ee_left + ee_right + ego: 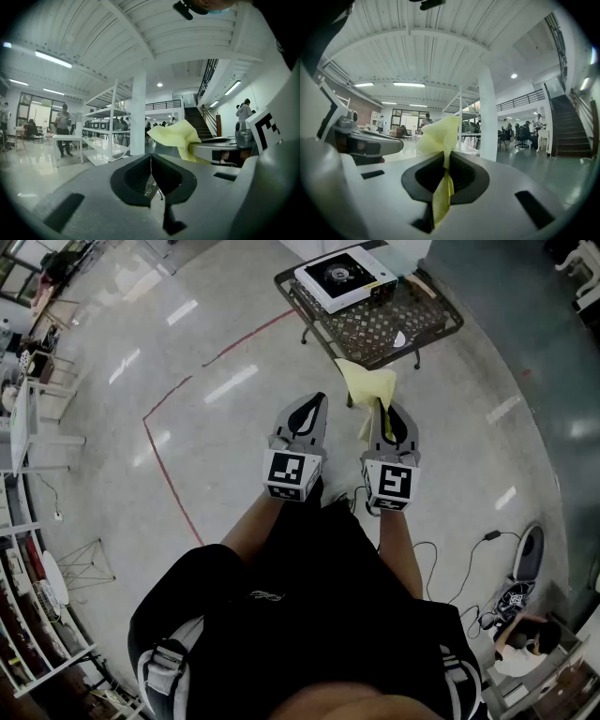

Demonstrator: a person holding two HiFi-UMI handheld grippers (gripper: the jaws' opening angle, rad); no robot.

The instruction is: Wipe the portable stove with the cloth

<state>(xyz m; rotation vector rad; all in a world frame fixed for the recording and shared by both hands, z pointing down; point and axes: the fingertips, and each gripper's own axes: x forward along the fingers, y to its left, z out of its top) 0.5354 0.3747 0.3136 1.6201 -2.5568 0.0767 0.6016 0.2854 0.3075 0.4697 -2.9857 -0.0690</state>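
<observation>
Right tongs (385, 411) are clamping the yellow cloth (366, 382); left tongs (316, 404) are sitting closed, empty. Next, probably: bringing it to the stove (345, 276) on the table (389, 329).

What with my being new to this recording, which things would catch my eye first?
The yellow cloth, pinched in the shut right hand-held gripper, stands out bright at the middle of the head view. Beside it the left hand-held gripper is shut and empty. Farther ahead, the portable stove sits on a dark mesh table.
</observation>
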